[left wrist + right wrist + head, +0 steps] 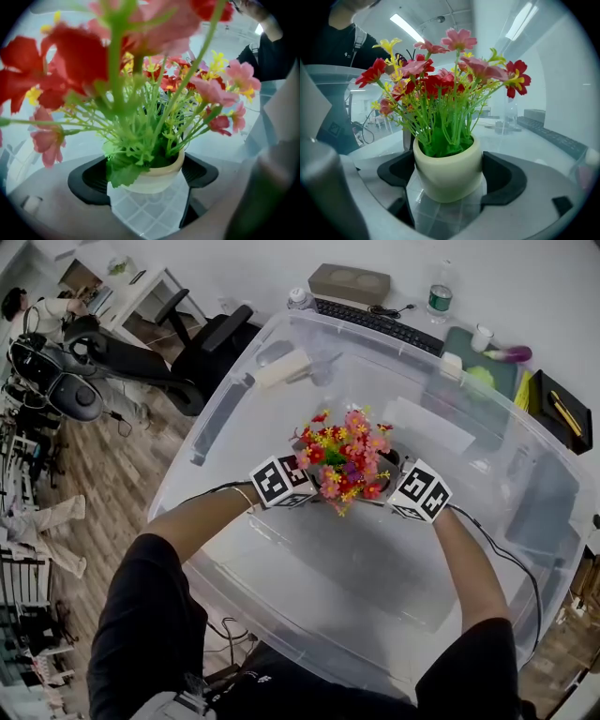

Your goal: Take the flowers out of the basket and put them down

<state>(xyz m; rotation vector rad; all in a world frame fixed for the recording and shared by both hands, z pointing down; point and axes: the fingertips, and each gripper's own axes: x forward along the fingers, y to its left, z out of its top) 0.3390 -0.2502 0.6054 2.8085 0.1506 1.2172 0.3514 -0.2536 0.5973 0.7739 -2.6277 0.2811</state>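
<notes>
Bin [309,568]: clear plastic, taking up most of the head view, sitting on a desk and holding the flowers near its middle.
Office chair [202,352]: black, standing outside the bin at its 10 o'clock.
Forearms: left forearm [202,521] and right forearm [469,568] are reaching into the bin from 7 and 5 o'clock, meeting at the flowers.
Keyboard [380,322]: black, lying just beyond the bin's far rim at 12 o'clock.
Box [349,282]: brown, sitting behind the keyboard, at about 12 o'clock.
Flowers [342,457]: red, pink and yellow blooms on green stems, standing upright inside the bin between the two grippers; in the left gripper view [154,93] they are crowding the lens, and in the right gripper view [440,89] they are fanning out above the pot.
Pot [447,171]: cream and round, carrying the stems; it is sitting between the jaws of both grippers [157,176]. Whether it is resting on the bin floor or lifted I cannot tell.
Left gripper [146,180]: closing on the pot from the flowers' 9 o'clock, its black pads [86,178] pressing at either side.
Right gripper [447,180]: clamping the same pot from 3 o'clock, its pads [506,180] touching both sides.
Bottle [439,294]: standing at 1 o'clock, beside the keyboard.
</notes>
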